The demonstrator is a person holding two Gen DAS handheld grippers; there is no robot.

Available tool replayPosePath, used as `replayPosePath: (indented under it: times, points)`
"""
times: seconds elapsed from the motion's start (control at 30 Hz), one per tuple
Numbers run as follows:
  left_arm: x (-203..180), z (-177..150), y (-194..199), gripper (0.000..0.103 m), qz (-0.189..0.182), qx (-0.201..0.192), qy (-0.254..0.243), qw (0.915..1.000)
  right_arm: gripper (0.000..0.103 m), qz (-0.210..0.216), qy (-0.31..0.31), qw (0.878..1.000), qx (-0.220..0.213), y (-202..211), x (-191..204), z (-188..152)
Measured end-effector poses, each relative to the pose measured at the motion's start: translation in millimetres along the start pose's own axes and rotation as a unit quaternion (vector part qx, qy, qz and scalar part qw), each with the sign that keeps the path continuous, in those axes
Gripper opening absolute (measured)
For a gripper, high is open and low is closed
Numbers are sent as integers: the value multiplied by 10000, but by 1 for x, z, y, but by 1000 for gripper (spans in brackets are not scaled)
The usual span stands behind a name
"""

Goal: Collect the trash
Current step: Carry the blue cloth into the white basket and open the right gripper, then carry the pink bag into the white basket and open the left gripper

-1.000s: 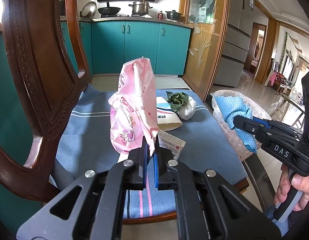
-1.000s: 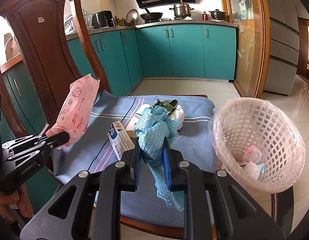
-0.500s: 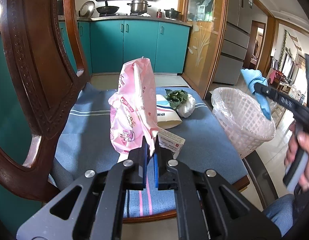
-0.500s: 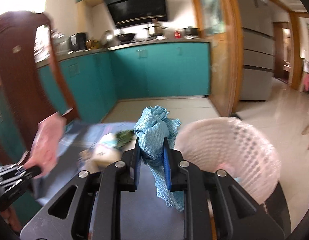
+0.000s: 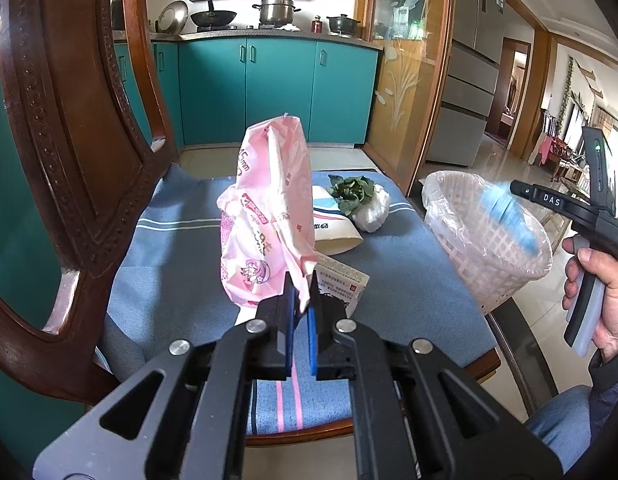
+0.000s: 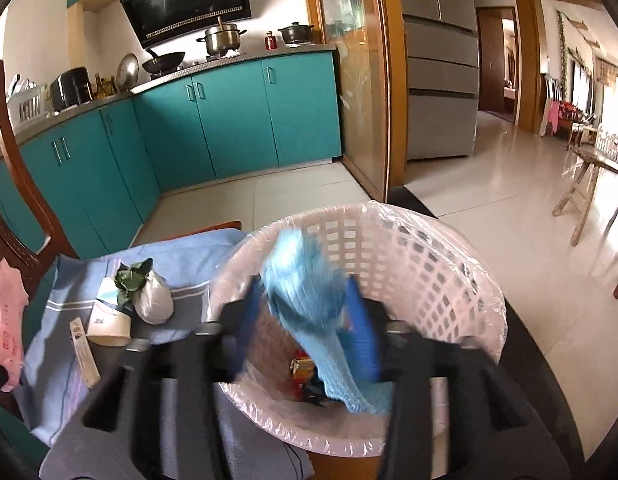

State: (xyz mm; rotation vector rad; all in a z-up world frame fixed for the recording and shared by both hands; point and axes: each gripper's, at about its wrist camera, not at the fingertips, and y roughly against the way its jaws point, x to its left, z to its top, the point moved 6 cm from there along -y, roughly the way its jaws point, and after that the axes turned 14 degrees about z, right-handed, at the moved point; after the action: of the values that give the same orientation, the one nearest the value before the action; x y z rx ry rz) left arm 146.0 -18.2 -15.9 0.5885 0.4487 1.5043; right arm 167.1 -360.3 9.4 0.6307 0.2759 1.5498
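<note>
While the left gripper (image 5: 302, 312) stays clamped on the pink bag (image 5: 269, 216) above the blue seat cushion (image 5: 181, 264), the right gripper (image 6: 305, 312) opens its jaws over the lined white basket (image 6: 421, 264); the blue cloth (image 6: 309, 292) hangs between them above trash inside. Teal cabinets (image 6: 237, 120) stand beyond.

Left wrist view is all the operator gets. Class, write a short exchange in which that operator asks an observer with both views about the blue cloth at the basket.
Operator: Is the blue cloth over the basket? Mine is a blur.
Observer: Yes, its tail hangs down inside the rim.
Operator: Is the right gripper clamping it?
Observer: Its jaws are opening, with the cloth loose between them.
Operator: Anything else in the basket?
Observer: A red wrapper lies at the bottom.
</note>
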Motion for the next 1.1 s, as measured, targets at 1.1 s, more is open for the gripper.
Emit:
replayPosePath:
  times: [1.1]
  points:
    - [-258,65,-42,7,-1750,297,-1411,9739,96,-259,-1188,9663,-2270,107,-54,21]
